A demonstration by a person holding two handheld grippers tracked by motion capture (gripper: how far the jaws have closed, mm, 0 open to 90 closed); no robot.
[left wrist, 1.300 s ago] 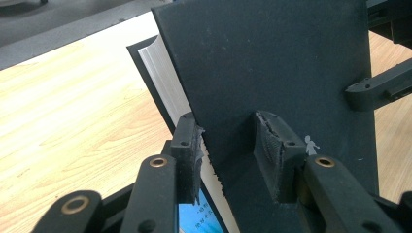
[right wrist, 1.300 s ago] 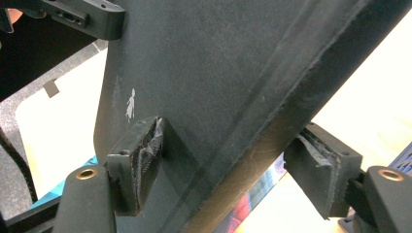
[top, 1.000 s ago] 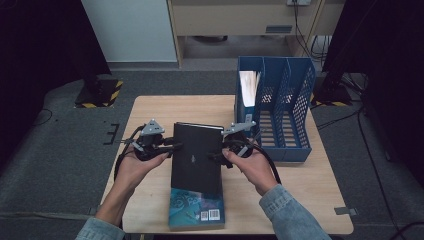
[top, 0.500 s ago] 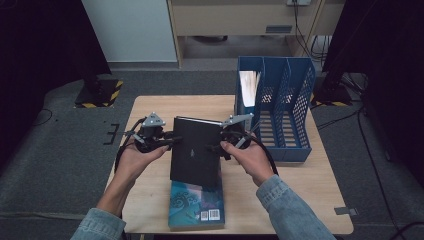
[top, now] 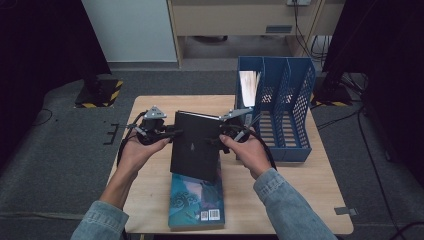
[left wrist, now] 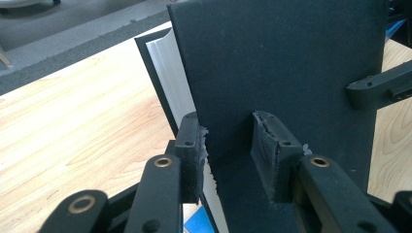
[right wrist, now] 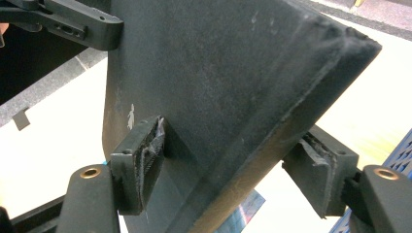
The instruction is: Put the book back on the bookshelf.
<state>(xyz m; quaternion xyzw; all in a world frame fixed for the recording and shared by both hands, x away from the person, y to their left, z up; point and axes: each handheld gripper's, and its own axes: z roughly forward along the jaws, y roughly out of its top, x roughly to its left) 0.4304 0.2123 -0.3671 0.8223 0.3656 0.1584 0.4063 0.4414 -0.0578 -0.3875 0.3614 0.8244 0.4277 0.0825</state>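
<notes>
A black hardcover book is held off the table between both grippers, its far end tilted up. My left gripper is shut on its left edge; in the left gripper view the pads pinch the cover of the black book beside the white page block. My right gripper grips the right edge, and in the right gripper view its jaws straddle the spine of the black book, one pad flat on the cover. A teal book lies flat underneath.
A blue perforated file organizer stands on the right of the wooden table, with white papers in its leftmost slot. The organizer sits just beyond my right hand. Grey carpet surrounds the table.
Both hands have moved forward and up with the black book, which has tilted steeper and uncovered more of the teal book.
</notes>
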